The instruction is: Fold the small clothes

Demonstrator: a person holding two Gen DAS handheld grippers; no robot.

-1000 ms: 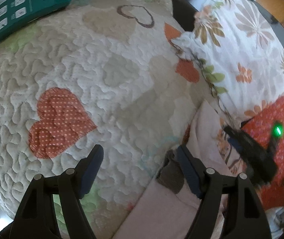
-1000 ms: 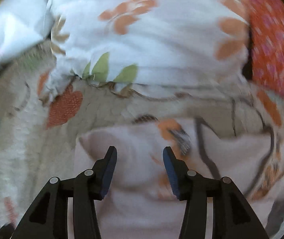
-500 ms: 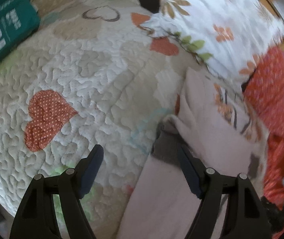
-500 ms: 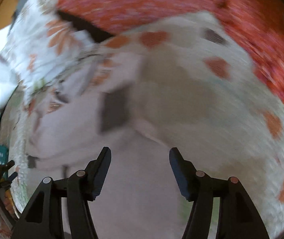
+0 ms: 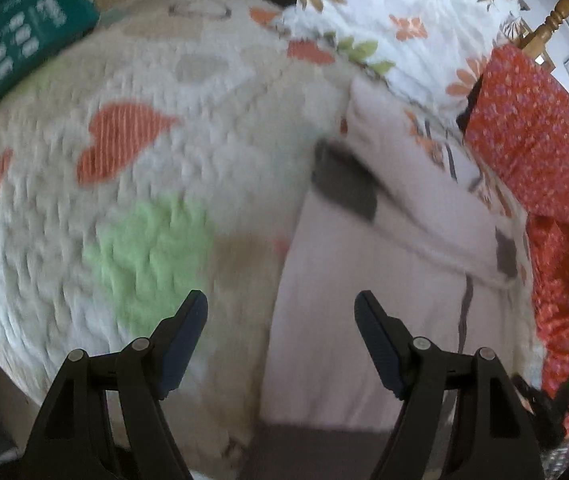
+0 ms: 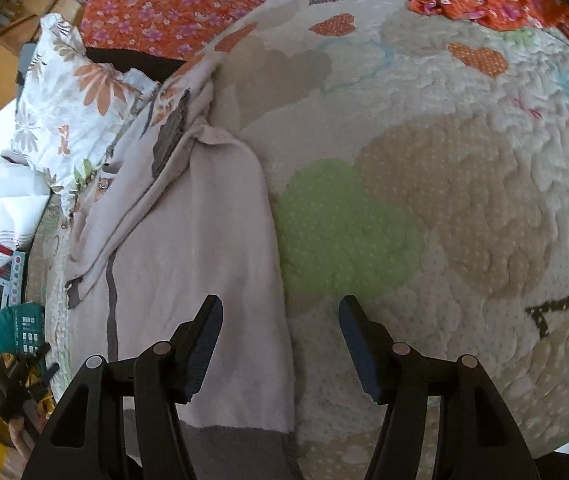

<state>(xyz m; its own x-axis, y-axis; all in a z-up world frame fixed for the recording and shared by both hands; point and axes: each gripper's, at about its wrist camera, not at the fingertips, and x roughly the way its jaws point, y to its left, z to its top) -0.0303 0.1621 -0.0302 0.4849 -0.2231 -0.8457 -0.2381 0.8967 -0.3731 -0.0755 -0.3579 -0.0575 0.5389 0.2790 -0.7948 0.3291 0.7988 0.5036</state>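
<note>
White printing and rows of small white panels mark a teal box at upper left of the left wrist view, but motion blur leaves no word or number legible; the same box appears tiny at lower left of the right view.

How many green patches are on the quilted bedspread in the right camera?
2: a large green dotted patch just ahead of the open right gripper, beside the pale pink fleece garment, and a small one at the far edge. Others may be hidden.

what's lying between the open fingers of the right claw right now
In the right wrist view, the right claw straddles the right edge of the pink garment, with the quilt and its green patch filling the remaining gap.
</note>
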